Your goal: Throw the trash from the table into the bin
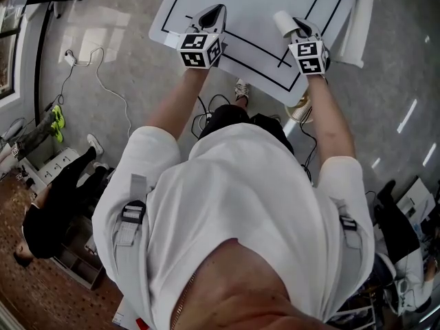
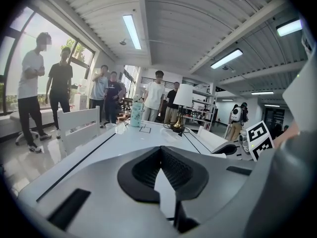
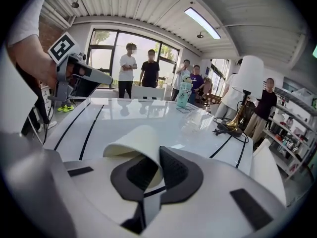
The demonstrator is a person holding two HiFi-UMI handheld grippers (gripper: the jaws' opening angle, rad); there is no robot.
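The person stands at the near edge of a white counter (image 1: 254, 5) and holds both grippers over it, pointing away from the body. The right gripper (image 1: 297, 25) is closed on a cream paper cup (image 1: 282, 22). In the right gripper view its two dark pads (image 3: 176, 170) pinch the thin wall of the paper cup (image 3: 132, 142) at its rim, so the wall is bent and the cup's mouth is pressed out of round. The cup lies on its side in front of the right gripper (image 3: 157, 157), low over the counter (image 3: 148, 113); I cannot tell whether it touches the surface. The left gripper (image 1: 217, 8) is to the left of the right one, well apart from the cup. In the left gripper view the jaws of the left gripper (image 2: 161, 150) are together at the tips with nothing between them, and only the counter (image 2: 133, 138) shows below them. The black lines (image 1: 258, 50) painted on the counter run under both grippers. At the far end of the counter stand a lamp (image 3: 247, 76) with a white shade and a brass foot and a pale green bottle (image 3: 183, 95). A white chair (image 2: 79, 125) stands beside the counter. Several people (image 2: 155, 95) stand behind the far end of the counter, near the windows.
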